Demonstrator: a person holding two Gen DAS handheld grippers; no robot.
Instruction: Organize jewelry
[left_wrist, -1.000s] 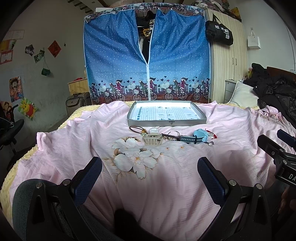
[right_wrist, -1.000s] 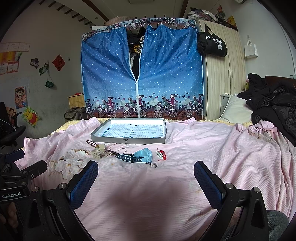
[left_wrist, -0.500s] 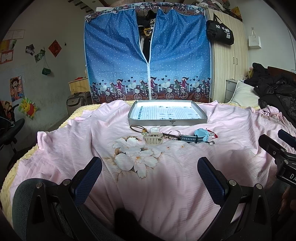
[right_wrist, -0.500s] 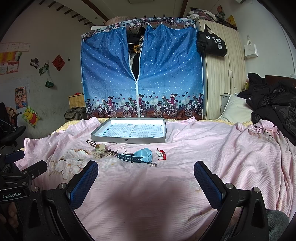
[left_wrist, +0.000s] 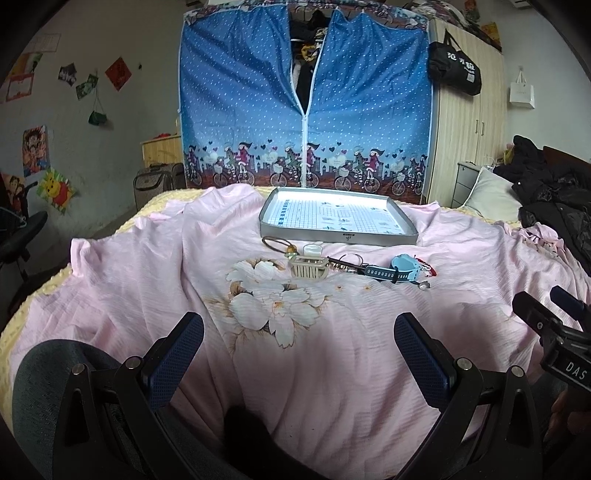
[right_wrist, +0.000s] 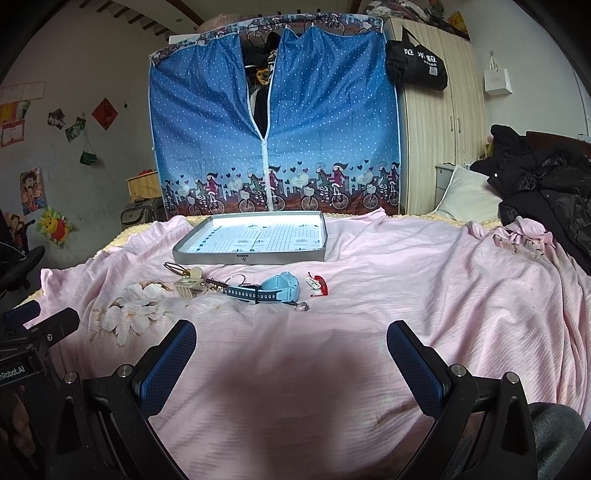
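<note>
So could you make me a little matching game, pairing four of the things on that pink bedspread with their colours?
Things:
1. flat metal tray
2. chunky plastic watch
3. small ribbed hair claw clip
4. little clip beside the watch

Colours:
a. red and white
b. light blue
c. silver-grey
d. cream

Pairs: 1-c, 2-b, 3-d, 4-a
</note>
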